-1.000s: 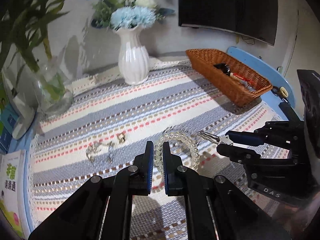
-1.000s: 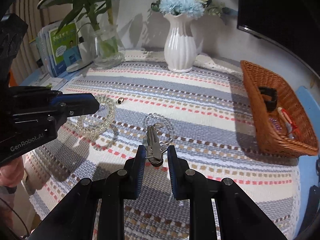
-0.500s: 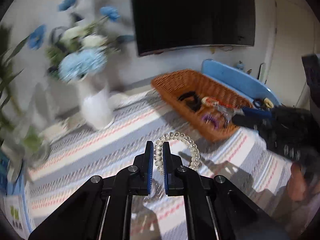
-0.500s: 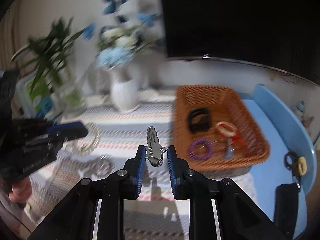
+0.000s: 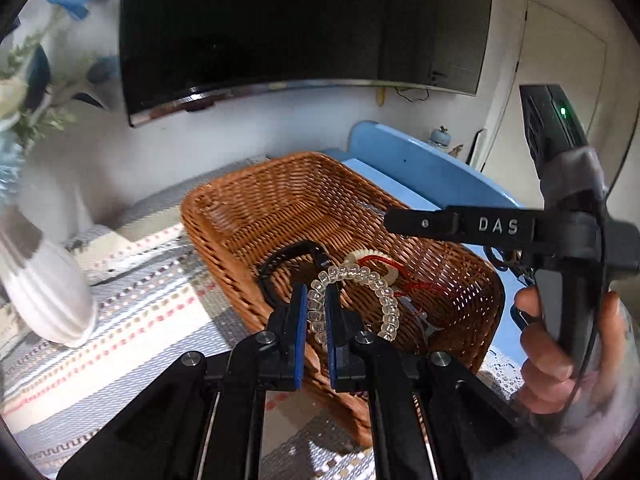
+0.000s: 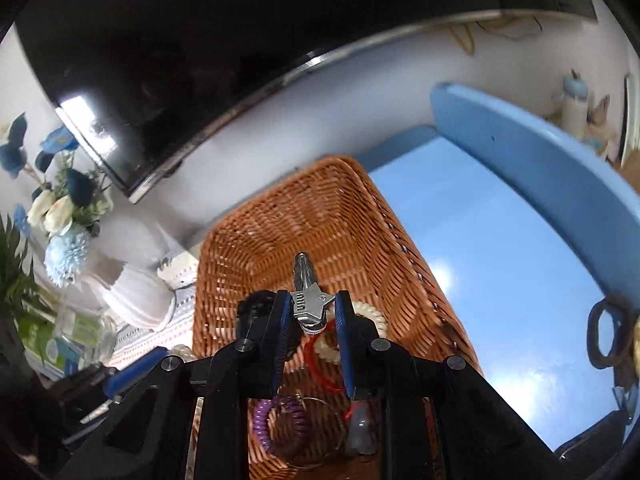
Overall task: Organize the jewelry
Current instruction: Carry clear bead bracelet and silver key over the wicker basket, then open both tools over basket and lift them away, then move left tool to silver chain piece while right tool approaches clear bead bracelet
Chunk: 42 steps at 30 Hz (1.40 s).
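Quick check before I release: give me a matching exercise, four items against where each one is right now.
Items:
1. clear bead bracelet
2. silver hair clip
3. purple coil hair tie
4. white vase

Places:
A. lying on the floor of the wicker basket
B. on the striped cloth, left of the basket
C. pinched in the left gripper
D. clamped in the right gripper

Pairs: 1-C, 2-D, 3-A, 4-B
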Tool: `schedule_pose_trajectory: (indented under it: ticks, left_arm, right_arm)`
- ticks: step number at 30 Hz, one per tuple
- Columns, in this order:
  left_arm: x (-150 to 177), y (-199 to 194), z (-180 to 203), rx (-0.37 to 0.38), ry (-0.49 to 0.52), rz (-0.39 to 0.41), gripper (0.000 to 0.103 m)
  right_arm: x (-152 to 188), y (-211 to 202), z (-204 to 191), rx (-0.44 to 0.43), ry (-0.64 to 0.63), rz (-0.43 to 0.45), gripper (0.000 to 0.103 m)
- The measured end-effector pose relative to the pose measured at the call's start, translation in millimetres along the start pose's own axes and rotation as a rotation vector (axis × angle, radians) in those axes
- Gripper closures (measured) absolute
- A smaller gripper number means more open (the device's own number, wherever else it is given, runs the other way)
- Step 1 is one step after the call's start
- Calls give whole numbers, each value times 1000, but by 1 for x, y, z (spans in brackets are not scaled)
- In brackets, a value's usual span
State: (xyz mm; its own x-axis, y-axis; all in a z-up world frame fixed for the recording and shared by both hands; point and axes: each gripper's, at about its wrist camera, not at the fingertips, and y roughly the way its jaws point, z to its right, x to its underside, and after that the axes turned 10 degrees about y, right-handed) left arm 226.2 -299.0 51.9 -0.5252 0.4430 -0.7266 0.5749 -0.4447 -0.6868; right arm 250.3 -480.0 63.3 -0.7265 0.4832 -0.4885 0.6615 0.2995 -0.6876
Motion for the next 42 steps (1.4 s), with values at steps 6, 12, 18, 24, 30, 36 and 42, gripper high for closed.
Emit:
schedule_pose_trajectory:
  ticks: [6, 12, 18, 24, 30, 36, 42]
  left_arm:
    - [4, 5, 6, 48, 20, 0, 96]
    - [2, -9, 5, 82, 1, 40, 65]
    - [-2, -36, 1, 61, -13, 72, 65]
    - [17, -102, -21, -21, -39, 103, 65]
    - [80, -184, -57, -159, -110, 120, 65]
    - [180, -239, -97, -304, -253, 100, 64]
    - [269, -238, -137, -403, -398, -20, 64]
  right_arm:
    - [0, 9, 2, -11, 4, -27, 80]
    - [3, 14, 6, -10, 30, -42, 69]
    - [6, 7, -1, 20, -9, 8, 68]
    - [26, -17, -16, 33, -62, 34, 68]
    - [76, -52, -64, -31, -175, 29, 68]
    - [165, -54, -129, -89, -390, -6, 68]
    - [230, -5, -155, -69, -532, -70, 68]
